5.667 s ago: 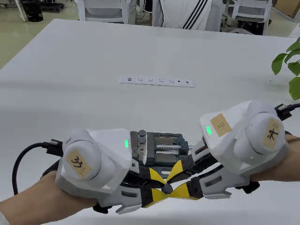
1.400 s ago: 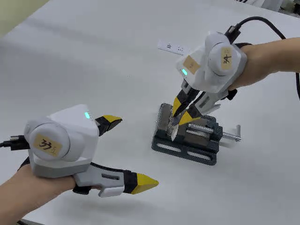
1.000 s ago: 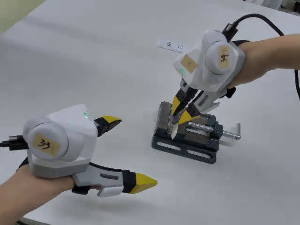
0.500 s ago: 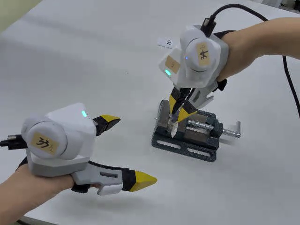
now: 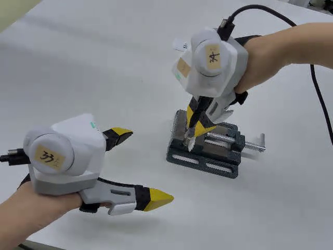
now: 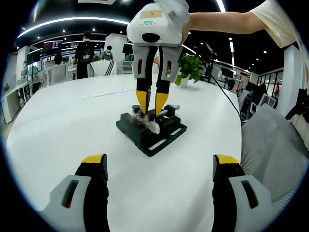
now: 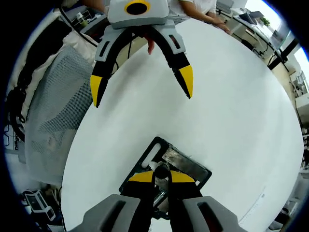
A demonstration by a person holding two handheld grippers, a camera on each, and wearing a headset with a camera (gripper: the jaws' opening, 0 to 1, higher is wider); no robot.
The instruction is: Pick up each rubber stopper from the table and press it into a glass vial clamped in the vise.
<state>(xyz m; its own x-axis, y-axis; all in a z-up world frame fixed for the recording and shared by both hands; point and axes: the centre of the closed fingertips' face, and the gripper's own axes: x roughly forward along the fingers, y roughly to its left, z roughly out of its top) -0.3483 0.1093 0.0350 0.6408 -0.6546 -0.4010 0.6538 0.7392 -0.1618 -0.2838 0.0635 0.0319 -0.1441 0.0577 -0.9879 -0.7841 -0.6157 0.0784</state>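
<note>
A black vise [image 5: 204, 151] stands on the white table [image 5: 104, 67] with a clear glass vial [image 5: 188, 142] clamped at its left end. My right gripper [image 5: 195, 128] points straight down onto the vial's top. In the right gripper view its yellow tips [image 7: 161, 177] are nearly together, shut on a dark round rubber stopper [image 7: 161, 169] over the vise [image 7: 186, 166]. My left gripper [image 5: 140, 166] hovers open and holds nothing at the lower left, well apart from the vise. The left gripper view looks past my open left gripper [image 6: 159, 162] at the vise [image 6: 159, 133] and the right gripper [image 6: 151, 102] above it.
A white power strip [image 5: 180, 44] lies on the table behind the right gripper. A black cable [image 5: 318, 99] trails from the right arm across the table's right side. In the left gripper view, a mesh chair [image 6: 275, 159] stands at the table's edge and a potted plant [image 6: 190, 67] beyond it.
The right gripper has swung more upright over the vial and shifted slightly left, tips staying on the vial's top. The left gripper has barely moved.
</note>
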